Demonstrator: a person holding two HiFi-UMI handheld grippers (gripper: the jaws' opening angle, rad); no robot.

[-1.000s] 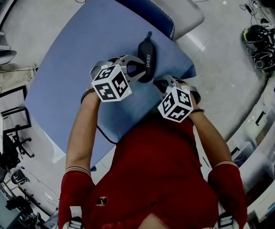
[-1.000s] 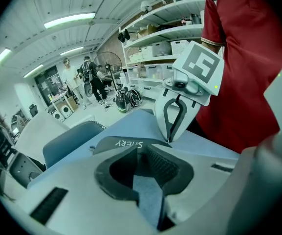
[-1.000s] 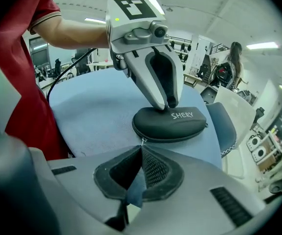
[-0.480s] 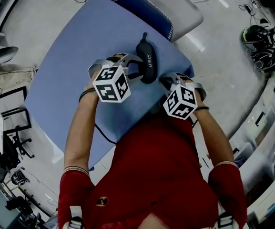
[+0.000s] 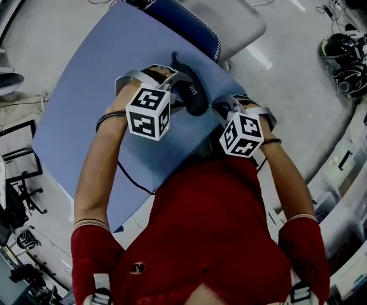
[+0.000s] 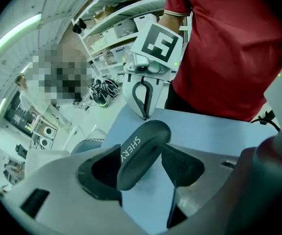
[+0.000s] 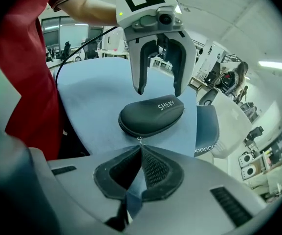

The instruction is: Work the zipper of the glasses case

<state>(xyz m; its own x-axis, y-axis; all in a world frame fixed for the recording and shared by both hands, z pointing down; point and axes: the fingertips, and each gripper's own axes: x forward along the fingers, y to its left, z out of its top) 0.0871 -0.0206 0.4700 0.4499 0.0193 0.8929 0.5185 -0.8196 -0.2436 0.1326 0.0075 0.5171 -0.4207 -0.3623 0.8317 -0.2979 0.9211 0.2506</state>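
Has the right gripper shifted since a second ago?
Yes. In the head view the right gripper, shut on the zipper pull, has slid rightward, closer to the right corner of the table.

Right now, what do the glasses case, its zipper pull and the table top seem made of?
Black matte glasses case: probably fabric-covered moulded shell. Small glinting zipper pull: likely metal. Blue matte table top: perhaps cloth, unclear.

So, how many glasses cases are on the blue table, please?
1. The glasses case lies on the blue table, between the left gripper's fingers, which have just been opening; the right gripper's shut fingers pinch its zipper pull. None looks hidden.
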